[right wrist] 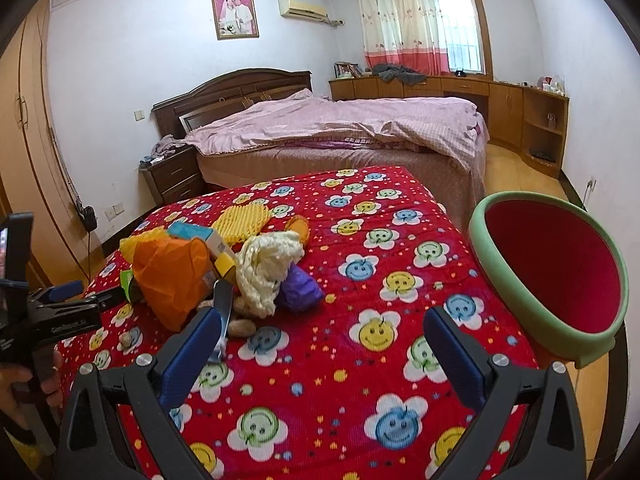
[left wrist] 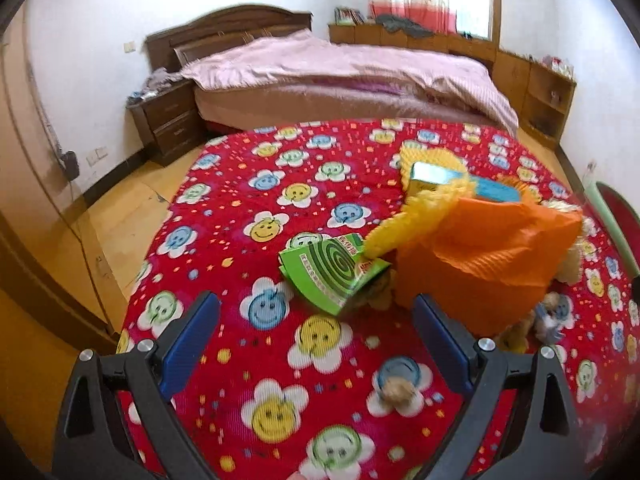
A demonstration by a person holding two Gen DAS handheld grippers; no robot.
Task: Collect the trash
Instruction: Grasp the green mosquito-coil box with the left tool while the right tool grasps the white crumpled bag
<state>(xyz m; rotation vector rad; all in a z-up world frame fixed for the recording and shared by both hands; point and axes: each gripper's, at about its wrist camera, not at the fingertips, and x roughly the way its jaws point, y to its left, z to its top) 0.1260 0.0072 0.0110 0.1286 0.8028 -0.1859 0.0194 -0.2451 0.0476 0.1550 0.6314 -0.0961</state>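
A pile of trash lies on the red smiley-flower cloth (right wrist: 360,380): crumpled orange paper (right wrist: 172,276), a cream foam net (right wrist: 268,272), a purple wrapper (right wrist: 300,288), a yellow foam mesh (right wrist: 240,220) and a small blue-topped box (right wrist: 192,236). In the left wrist view a green mosquito-coil box (left wrist: 332,268) leans beside the orange paper (left wrist: 480,264). My left gripper (left wrist: 316,320) is open just short of that box. My right gripper (right wrist: 324,340) is open over bare cloth, its left finger beside a silver wrapper (right wrist: 222,312). A red bin with a green rim (right wrist: 484,248) stands tilted at the right.
A hand (right wrist: 16,392) holds the left gripper (right wrist: 88,294) at the pile's left side. Small brown nutshells (left wrist: 396,390) lie scattered on the cloth. Behind it are a bed with a pink cover (right wrist: 340,128), a nightstand (right wrist: 172,176) and wooden cabinets (right wrist: 508,112).
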